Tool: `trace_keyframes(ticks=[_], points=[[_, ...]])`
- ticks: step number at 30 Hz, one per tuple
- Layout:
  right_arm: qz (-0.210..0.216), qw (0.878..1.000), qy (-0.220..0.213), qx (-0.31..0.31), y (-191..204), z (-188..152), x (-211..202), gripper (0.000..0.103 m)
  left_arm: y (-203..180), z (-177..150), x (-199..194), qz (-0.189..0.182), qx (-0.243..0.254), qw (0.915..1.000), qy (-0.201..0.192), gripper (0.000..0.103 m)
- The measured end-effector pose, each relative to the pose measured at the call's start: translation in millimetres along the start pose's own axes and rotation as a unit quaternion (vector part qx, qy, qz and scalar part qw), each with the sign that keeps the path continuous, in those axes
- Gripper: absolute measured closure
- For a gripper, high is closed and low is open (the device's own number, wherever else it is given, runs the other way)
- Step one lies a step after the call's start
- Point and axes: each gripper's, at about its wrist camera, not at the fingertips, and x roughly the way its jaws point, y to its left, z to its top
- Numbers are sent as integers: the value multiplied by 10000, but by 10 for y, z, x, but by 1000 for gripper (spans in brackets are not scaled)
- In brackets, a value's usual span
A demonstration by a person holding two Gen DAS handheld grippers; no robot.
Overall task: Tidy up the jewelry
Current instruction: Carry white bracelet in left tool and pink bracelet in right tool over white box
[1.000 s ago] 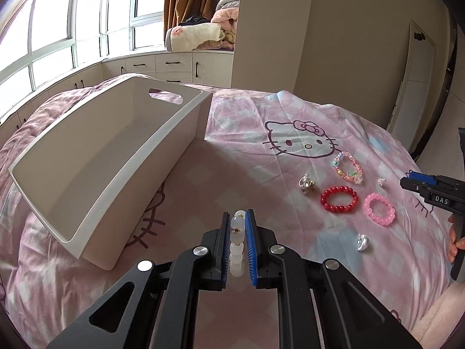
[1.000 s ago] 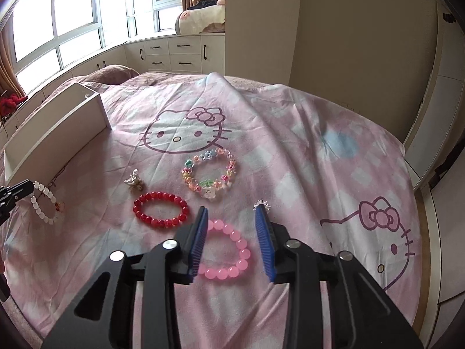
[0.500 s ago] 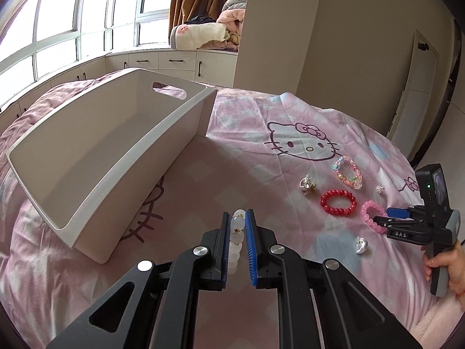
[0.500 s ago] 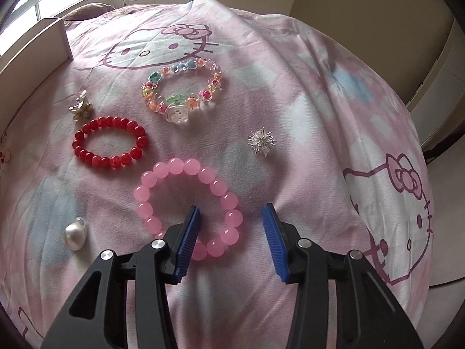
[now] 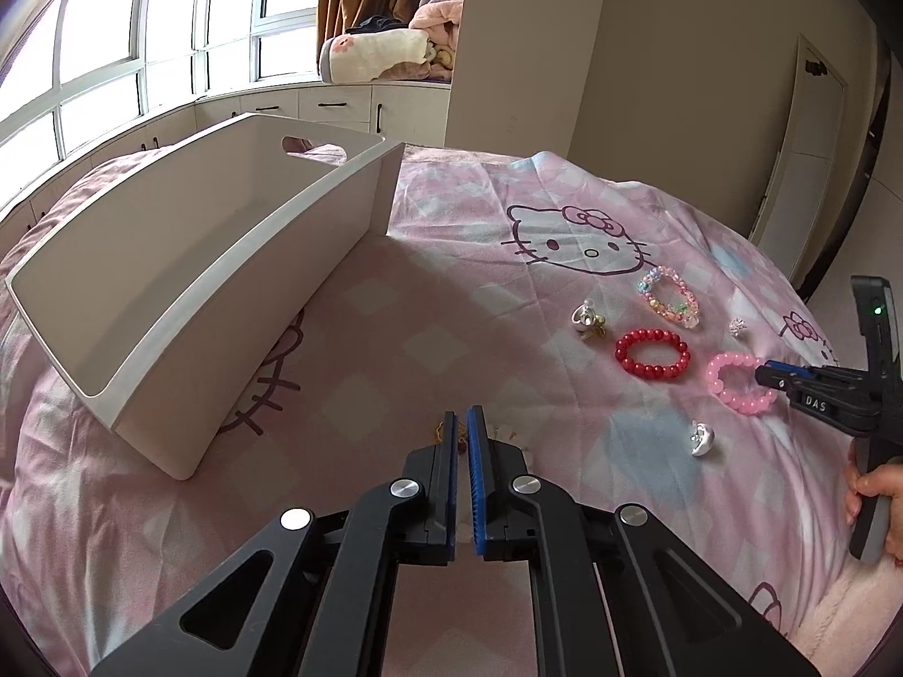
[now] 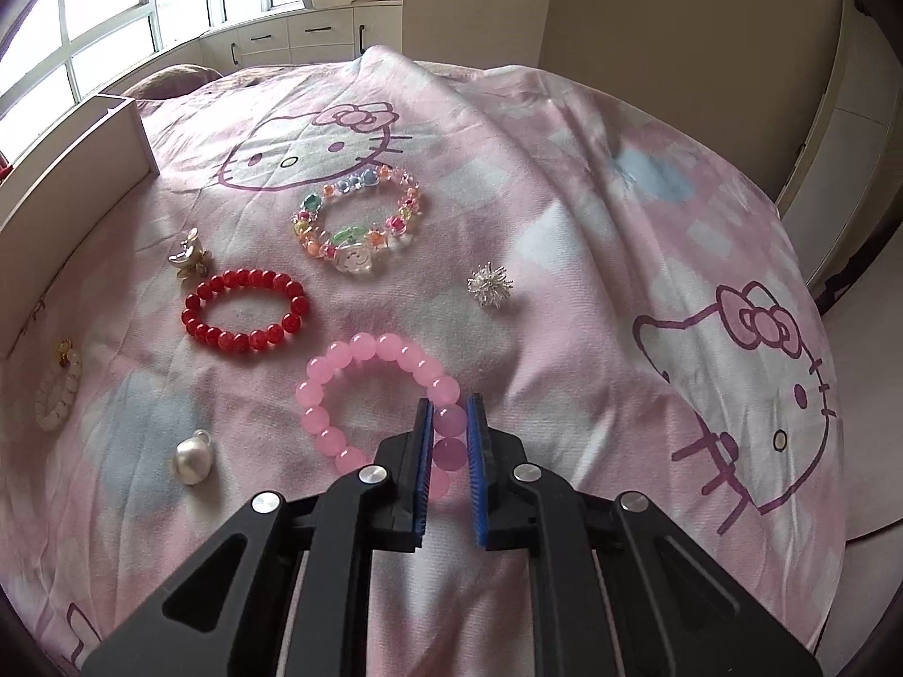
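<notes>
My right gripper [image 6: 450, 403] is closing on the near right side of the pink bead bracelet [image 6: 350, 350], and its blue pads press on the beads. The bracelet lies on the pink bedspread. In the left wrist view the same gripper [image 5: 767, 375] sits at the pink bracelet [image 5: 719, 366]. My left gripper [image 5: 463, 420] is shut with nothing visible between its pads. The white bead bracelet [image 6: 56, 395] with a gold charm lies on the bed under it, beside the white box [image 5: 169, 259]. A red bracelet [image 6: 248, 277] and a multicoloured bracelet [image 6: 355, 259] lie further up the bed.
Small silver pieces lie around: a shell-shaped charm [image 6: 192, 460], a spiky ball [image 6: 490, 285] and a cluster [image 6: 189, 259] near the red bracelet. A person's hand [image 5: 872, 493] grips the right tool. The bed's edge drops off at the right, near cupboards.
The white bracelet has left the left jaws and now lies on the bed. The right gripper came down over the pink bracelet and its jaws went from wide to shut on the beads.
</notes>
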Motion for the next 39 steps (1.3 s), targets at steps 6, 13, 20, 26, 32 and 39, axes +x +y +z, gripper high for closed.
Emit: trace_keyframes(ticks=[6, 13, 20, 26, 32, 39], points=[[59, 10000, -29, -52, 56, 43, -39, 91, 250, -104, 417, 177, -281, 9974, 635, 68], [149, 9999, -42, 52, 28, 63, -6, 91, 182, -167, 437, -487, -473, 9949, 745, 68], [291, 9996, -63, 25, 28, 70, -34, 91, 94, -225, 537, -196, -93, 9950, 972, 88], [634, 9967, -336, 387, -47, 107, -249, 91, 131, -180, 375, -472, -338, 9950, 815, 88], [929, 9922, -673, 479, -32, 232, -634, 91, 69, 105, 4, -818, -292, 9952, 460, 88], [1397, 9858, -853, 363, 202, 527, -942, 91, 231, 498, -364, -872, -208, 9958, 161, 88]])
